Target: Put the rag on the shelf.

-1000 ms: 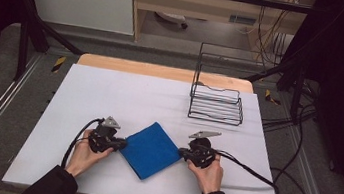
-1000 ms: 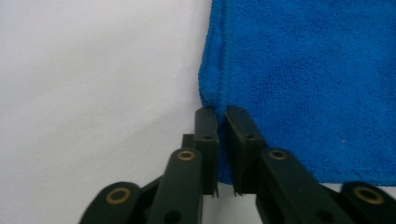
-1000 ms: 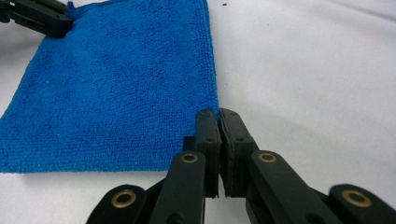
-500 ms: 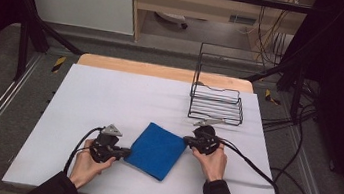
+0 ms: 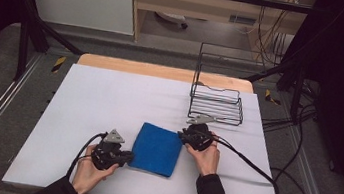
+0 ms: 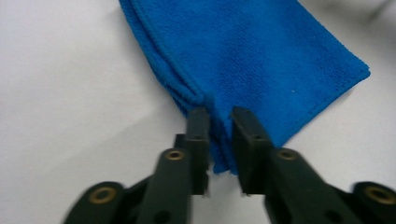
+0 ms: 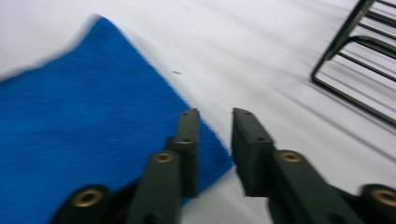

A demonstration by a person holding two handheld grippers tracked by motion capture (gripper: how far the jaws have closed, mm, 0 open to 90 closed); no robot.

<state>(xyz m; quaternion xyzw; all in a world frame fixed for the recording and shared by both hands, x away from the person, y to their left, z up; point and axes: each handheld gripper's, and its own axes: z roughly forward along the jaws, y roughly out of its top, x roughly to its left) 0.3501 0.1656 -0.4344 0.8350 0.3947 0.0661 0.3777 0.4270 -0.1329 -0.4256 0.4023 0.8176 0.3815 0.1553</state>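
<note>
While we work the folded blue microfibre cloth (image 5: 157, 149):
Our left gripper (image 6: 217, 116) and right gripper (image 7: 215, 116) have just been opening, jaws slightly spread, soft terry corners lying unpinched between them.

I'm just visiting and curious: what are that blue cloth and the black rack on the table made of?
The blue cloth looks like soft microfibre or terry: a fuzzy, matte nap with stitched edges, folded in layers. The black rack looks like thin metal wire with a dark, faintly glossy coating, judging by its slim, straight, rigid bars; what the coating is I cannot tell.
</note>
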